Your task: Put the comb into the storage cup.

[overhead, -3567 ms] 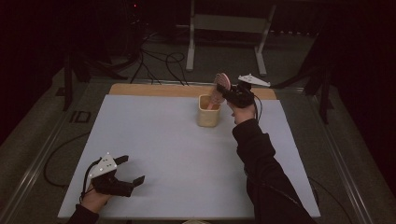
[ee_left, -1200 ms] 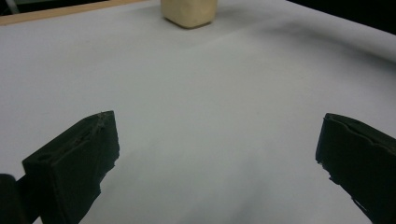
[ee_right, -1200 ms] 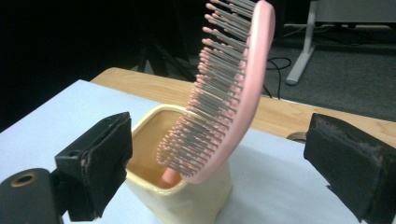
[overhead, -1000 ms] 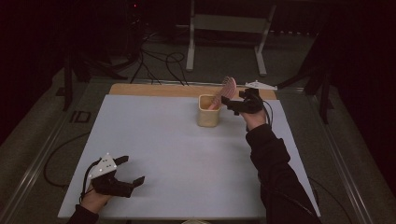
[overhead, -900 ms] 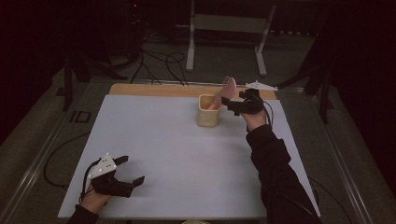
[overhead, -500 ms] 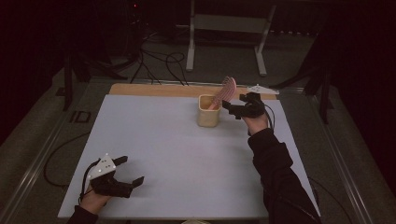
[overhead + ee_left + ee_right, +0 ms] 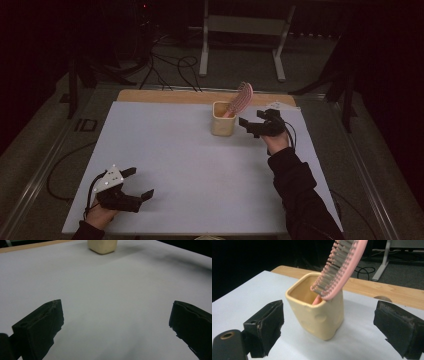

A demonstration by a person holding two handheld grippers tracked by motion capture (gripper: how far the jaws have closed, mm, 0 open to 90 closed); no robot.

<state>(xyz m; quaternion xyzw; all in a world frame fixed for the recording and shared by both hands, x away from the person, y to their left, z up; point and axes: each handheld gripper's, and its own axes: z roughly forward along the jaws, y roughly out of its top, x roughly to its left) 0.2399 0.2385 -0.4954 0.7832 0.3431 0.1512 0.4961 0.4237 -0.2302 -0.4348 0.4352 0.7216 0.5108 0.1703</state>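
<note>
**Brush in cup, both grippers released**

High view: pale yellow cup (image 7: 223, 119) stands upright on the white surface (image 7: 190, 165), toward the far side, right of centre. Pink brush (image 7: 240, 99) sits w/ handle down in the cup, bristle head leaning up and out to the right. Right gripper (image 7: 253, 128) is just beside the cup on its right, jaws apart, holding nothing, not touching cup or brush; hand and dark sleeve (image 7: 300, 195) run back to the near edge. Left gripper (image 7: 137, 184) is at the near left corner, well apart from the cup, jaws spread, empty, low over the surface. Wood strip (image 7: 170, 96) along the far edge; cables (image 7: 170, 65) on the floor beyond.

Left gripper view: two black jaws wide apart w/ bare white surface between them. Cup's base (image 7: 102, 246) far off at top.

Right gripper view: jaws wide apart, cup (image 7: 318, 312) near, between them in line of sight but clear of both. Brush (image 7: 340, 266) leans on the cup's rim, grey bristles facing left, handle end inside. Cup has squarish mouth, rounded corners.
</note>
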